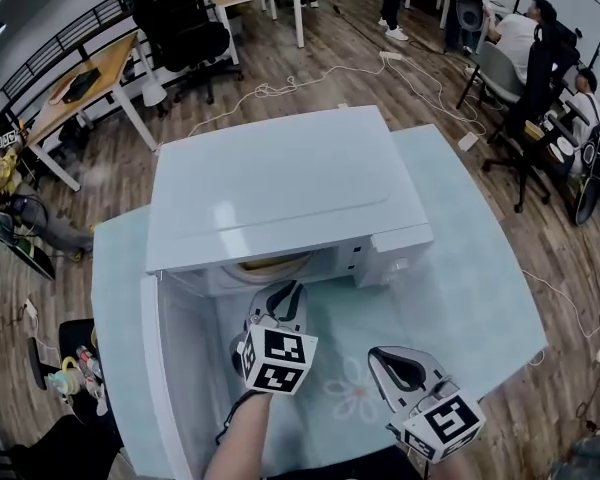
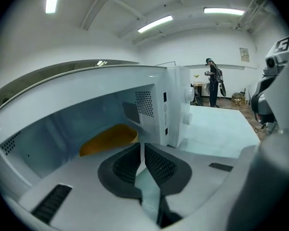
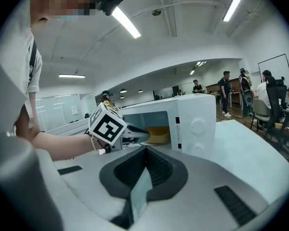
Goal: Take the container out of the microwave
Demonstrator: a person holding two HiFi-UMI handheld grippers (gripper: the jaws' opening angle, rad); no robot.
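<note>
Yellow container (image 1: 273,266) sits inside the white microwave (image 1: 280,183), whose door (image 1: 165,368) stands open to the left on the pale counter (image 1: 470,278). The head view puts the left claw (image 1: 283,296) at the cavity mouth and the right claw (image 1: 392,366) near it over the counter. In the left gripper view the jaws are pressed together and empty, with the container ahead in the cavity. In the right gripper view the jaws are likewise closed on nothing.
</note>
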